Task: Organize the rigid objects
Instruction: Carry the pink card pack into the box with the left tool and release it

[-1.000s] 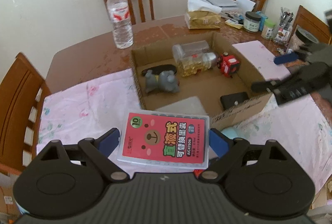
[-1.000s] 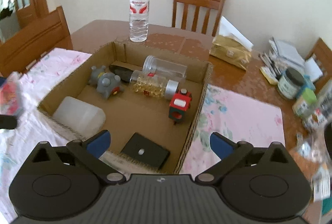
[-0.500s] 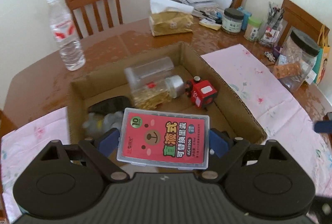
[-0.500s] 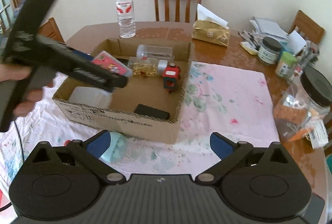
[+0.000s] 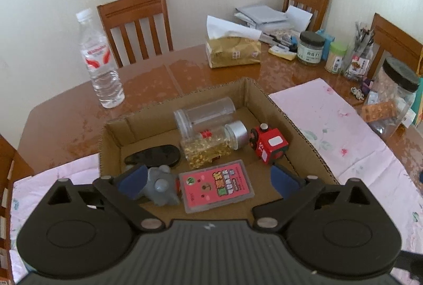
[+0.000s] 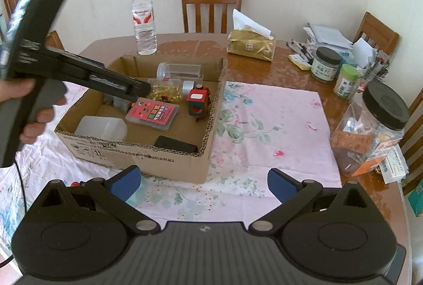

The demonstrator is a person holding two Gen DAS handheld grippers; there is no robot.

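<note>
Box (image 6: 137,152) is pretty packed: jars (image 6: 169,93), red toy (image 6: 197,102), card case (image 6: 152,114). Pink cloth (image 6: 269,126) to its right is open; far-right table edge is cluttered.

card case (image 5: 216,185) in box (image 5: 304,126), beside train (image 5: 269,147)

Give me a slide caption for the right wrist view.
Left gripper, jaws just opened, hovers over the pink case lying in the cardboard box.
</note>
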